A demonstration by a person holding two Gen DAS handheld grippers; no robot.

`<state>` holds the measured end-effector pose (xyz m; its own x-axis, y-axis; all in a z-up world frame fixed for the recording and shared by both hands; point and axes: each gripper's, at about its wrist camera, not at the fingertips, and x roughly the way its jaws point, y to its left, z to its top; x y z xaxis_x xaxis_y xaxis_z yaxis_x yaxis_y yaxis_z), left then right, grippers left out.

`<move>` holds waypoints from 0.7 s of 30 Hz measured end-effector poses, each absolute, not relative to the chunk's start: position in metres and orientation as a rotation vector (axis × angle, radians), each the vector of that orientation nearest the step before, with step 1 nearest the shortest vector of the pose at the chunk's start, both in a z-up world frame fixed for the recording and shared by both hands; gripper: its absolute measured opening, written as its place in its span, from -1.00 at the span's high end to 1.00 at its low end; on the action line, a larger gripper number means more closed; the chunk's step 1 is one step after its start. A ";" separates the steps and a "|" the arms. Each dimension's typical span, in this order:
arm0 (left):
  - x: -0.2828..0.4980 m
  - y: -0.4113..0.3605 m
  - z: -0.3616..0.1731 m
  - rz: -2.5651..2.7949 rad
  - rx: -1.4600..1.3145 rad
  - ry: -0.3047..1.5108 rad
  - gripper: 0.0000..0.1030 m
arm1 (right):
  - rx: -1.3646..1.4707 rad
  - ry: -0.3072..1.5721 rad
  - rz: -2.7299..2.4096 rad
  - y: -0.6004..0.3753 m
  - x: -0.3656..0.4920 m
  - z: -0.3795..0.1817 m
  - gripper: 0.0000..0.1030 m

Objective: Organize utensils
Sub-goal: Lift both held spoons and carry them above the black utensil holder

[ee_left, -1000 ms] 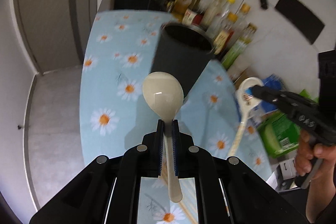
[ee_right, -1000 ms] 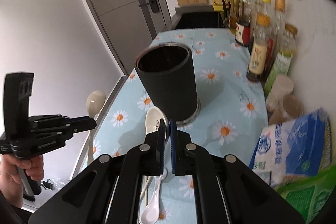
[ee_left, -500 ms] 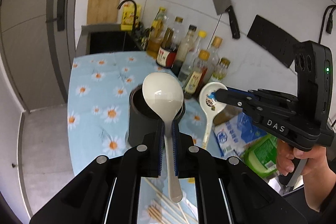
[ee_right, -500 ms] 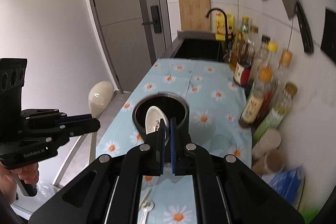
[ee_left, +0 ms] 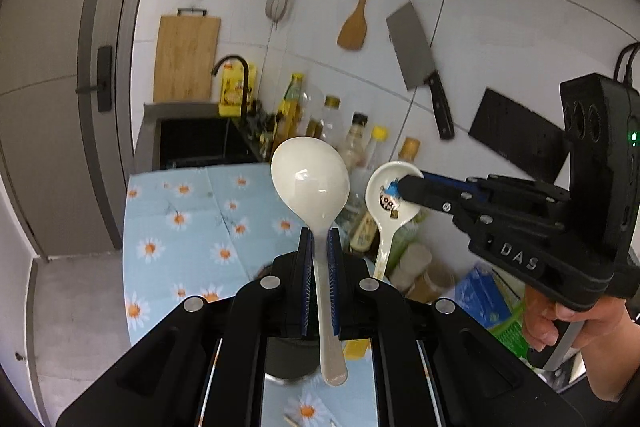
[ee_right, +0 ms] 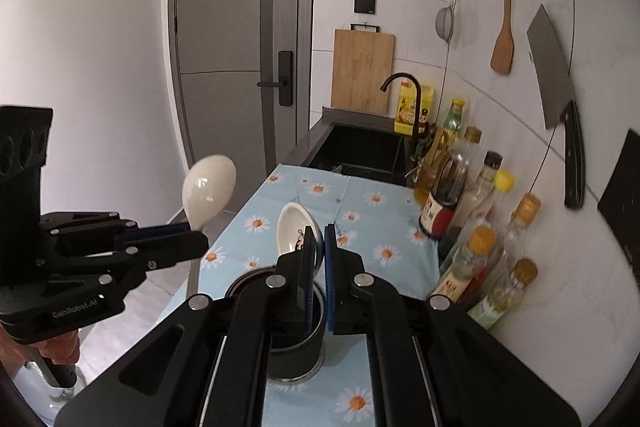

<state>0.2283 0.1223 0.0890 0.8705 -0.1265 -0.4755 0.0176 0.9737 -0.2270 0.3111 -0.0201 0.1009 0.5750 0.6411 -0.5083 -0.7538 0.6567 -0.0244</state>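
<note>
Ceramic spoons have both risen since a second ago: the left gripper (ee_left: 319,247) stays clamped on the plain spoon (ee_left: 310,183), the right gripper (ee_right: 316,247) on the patterned spoon (ee_right: 294,233), now above the black holder (ee_right: 294,339), likely ready for dropping in.

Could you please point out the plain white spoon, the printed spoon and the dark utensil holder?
plain white spoon (ee_left: 310,183): left wrist view, middle of bowl.
printed spoon (ee_left: 390,199): left wrist view, inside of bowl.
dark utensil holder (ee_right: 294,357): right wrist view, outer wall.
</note>
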 end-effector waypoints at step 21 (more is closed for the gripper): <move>0.262 0.126 0.065 -0.086 -0.165 0.345 0.87 | -0.205 0.464 0.767 -0.001 0.355 0.096 0.89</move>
